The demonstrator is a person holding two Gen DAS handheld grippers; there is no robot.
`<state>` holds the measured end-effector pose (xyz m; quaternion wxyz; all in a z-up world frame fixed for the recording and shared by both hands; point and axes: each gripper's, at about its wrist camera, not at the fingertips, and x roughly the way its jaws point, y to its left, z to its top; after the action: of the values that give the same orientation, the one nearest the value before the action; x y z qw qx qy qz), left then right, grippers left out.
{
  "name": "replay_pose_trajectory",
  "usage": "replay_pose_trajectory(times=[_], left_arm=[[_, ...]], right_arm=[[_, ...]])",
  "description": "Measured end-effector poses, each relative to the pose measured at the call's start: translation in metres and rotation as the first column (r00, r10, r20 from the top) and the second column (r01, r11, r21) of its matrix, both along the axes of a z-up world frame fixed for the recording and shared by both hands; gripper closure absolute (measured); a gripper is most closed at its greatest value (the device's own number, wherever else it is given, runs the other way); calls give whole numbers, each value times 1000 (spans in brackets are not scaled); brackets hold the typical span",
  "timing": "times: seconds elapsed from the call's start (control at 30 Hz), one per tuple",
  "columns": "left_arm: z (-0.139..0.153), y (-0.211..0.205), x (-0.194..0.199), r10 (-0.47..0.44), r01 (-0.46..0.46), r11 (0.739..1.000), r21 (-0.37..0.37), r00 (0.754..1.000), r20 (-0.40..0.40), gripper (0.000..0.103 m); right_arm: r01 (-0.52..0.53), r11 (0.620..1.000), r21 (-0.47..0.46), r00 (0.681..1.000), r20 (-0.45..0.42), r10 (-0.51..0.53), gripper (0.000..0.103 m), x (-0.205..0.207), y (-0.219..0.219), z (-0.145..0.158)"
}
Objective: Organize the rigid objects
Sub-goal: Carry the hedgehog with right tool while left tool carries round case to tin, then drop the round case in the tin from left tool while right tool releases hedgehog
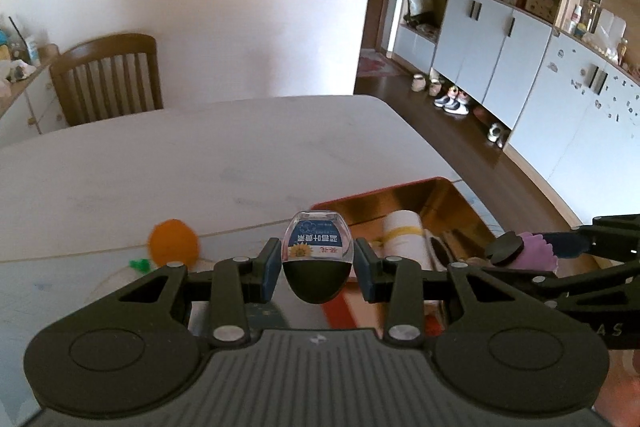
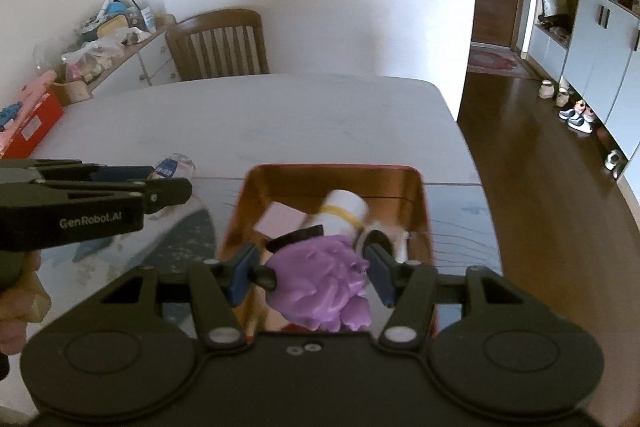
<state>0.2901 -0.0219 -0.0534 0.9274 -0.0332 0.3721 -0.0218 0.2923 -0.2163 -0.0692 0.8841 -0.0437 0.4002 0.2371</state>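
Grippers carry toys toward the red tin box (image 2: pixel 420 199) to tidy up: left gripper (image 1: pixel 316 267) pinches a small bottle (image 1: pixel 318 251) left of it, right gripper (image 2: pixel 312 275) pinches a purple figure (image 2: pixel 320 287) above its near edge on the desk (image 2: pixel 280 115).

Small clear bottle (image 1: pixel 318 255) with blue label and dark cap, held cap-first, purple toy (image 2: pixel 324 281) with black parts, held above red-rimmed box (image 2: pixel 424 203), white cylinder (image 2: pixel 344 209) lying inside at twelve o'clock
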Motion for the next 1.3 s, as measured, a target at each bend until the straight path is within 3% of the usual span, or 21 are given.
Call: replay_pose_trajectory(times=[0.33,0.4,0.43,0.47,0.5,0.6,1.0,1.3], left_arm=[[-28,-48,34,-44,48,996,70,997,-59,65],[-35,-54,40,-45,53,993,107,996,-71,65],[-38,-56,44,-42,51,992,116,996,-77,65],[-41,-58,47,-42,51,992,118,996,-83,65],[-43,-59,51,-42,52,991,120,996,-83,65],[-49,-63,60,-44,56,989,135,995,-88,65],[-73,-60,82,5,17,992,124,986,-169,65],[-73,-61,83,10,16,989,146,984,-177,65]], right_arm=[[-24,1000,-20,1000,11,25,47,18,-27,-18],[-40,999,-24,999,21,41,54,23,-26,-20],[-56,998,-23,998,22,56,62,26,-25,-21],[-67,998,-23,997,24,67,77,29,-24,-22],[-76,997,-25,997,29,77,79,30,-22,-23],[-98,994,-55,994,37,100,76,37,-19,-30],[-95,995,-8,995,-28,94,69,42,-36,-39],[-92,996,5,995,-49,92,65,41,-37,-42]])
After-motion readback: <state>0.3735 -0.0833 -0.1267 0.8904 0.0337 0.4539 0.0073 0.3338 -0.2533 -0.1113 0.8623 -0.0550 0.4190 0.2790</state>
